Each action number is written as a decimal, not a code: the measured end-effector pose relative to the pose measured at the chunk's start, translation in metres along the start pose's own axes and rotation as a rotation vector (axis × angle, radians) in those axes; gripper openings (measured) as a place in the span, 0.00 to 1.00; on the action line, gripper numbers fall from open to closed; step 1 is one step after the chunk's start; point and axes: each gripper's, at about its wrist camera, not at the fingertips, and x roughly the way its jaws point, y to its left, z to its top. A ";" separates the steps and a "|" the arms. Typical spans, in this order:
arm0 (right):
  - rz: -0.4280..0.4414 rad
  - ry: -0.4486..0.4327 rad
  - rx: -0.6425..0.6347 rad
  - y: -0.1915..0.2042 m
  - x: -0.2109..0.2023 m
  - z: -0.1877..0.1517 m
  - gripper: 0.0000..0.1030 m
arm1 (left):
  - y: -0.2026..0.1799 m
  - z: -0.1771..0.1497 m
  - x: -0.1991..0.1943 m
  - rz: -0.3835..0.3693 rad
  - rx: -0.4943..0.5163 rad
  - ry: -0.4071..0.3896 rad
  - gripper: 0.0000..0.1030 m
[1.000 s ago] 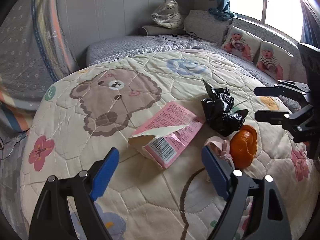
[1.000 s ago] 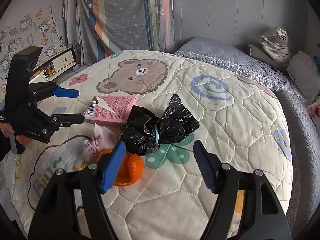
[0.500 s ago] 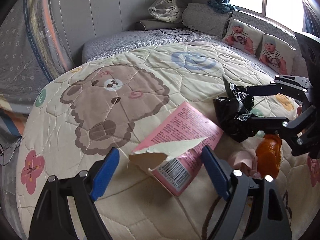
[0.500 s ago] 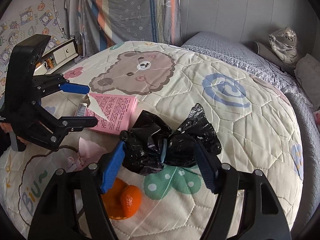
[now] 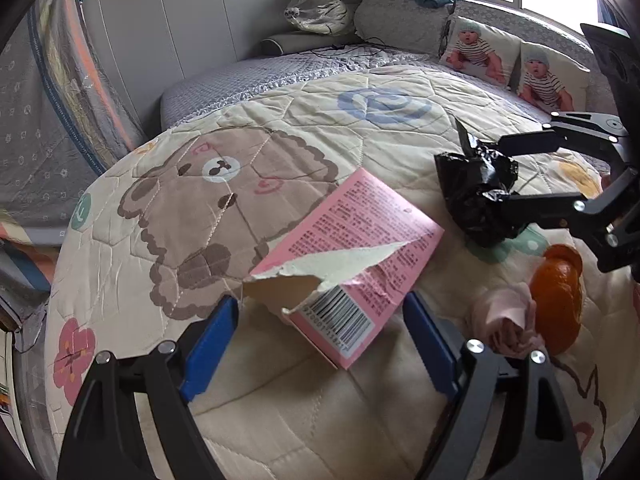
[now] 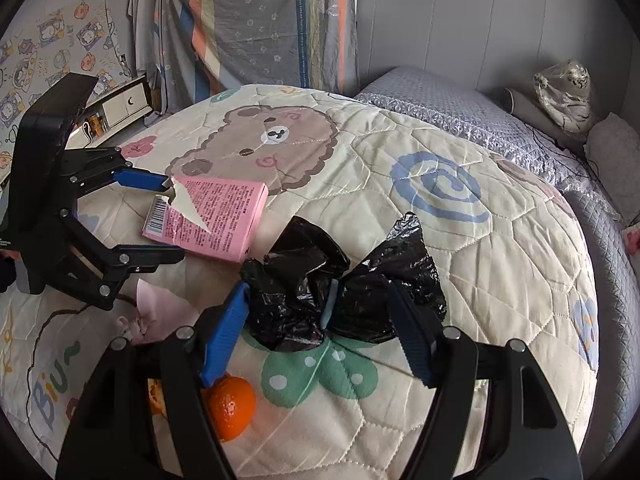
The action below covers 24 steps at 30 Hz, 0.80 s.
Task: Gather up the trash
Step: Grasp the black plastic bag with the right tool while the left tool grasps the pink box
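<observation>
A torn pink cardboard box [image 5: 360, 224] lies on the bear quilt, its barcode end between the blue fingers of my left gripper [image 5: 316, 316], which is open and straddles it. To its right a crumpled black plastic bag [image 6: 304, 280] sits between the fingers of my right gripper [image 6: 318, 320], also open, with the left pad at the bag's edge. Each wrist view shows the other tool too: the left gripper [image 6: 174, 218] around the box [image 6: 224, 216], the right gripper [image 5: 504, 176] around the bag [image 5: 476, 196]. An orange mandarin peel [image 5: 556, 300] and a pink crumpled scrap [image 5: 504, 316] lie close by.
The quilt [image 5: 208, 208] covers a bed with a grey sheet [image 5: 248, 76] behind it. Baby-print pillows [image 5: 480, 52] and a plastic-wrapped plush toy [image 5: 316, 12] line the far edge. A striped cloth [image 6: 260, 20] hangs by a low white cabinet [image 6: 120, 104].
Both grippers came forward and down over the quilt. The box now sits between the left fingers and the black bag between the right fingers. Neither jaw width changed.
</observation>
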 end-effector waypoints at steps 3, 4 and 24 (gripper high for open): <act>-0.011 0.000 -0.016 0.002 0.002 0.002 0.66 | 0.005 0.009 0.002 0.004 -0.019 -0.011 0.79; -0.021 0.000 -0.022 0.002 0.003 0.003 0.66 | 0.006 0.011 0.003 0.017 -0.024 -0.013 0.79; -0.042 -0.012 -0.006 -0.005 0.006 0.013 0.05 | 0.012 0.039 0.022 0.062 -0.099 -0.016 0.45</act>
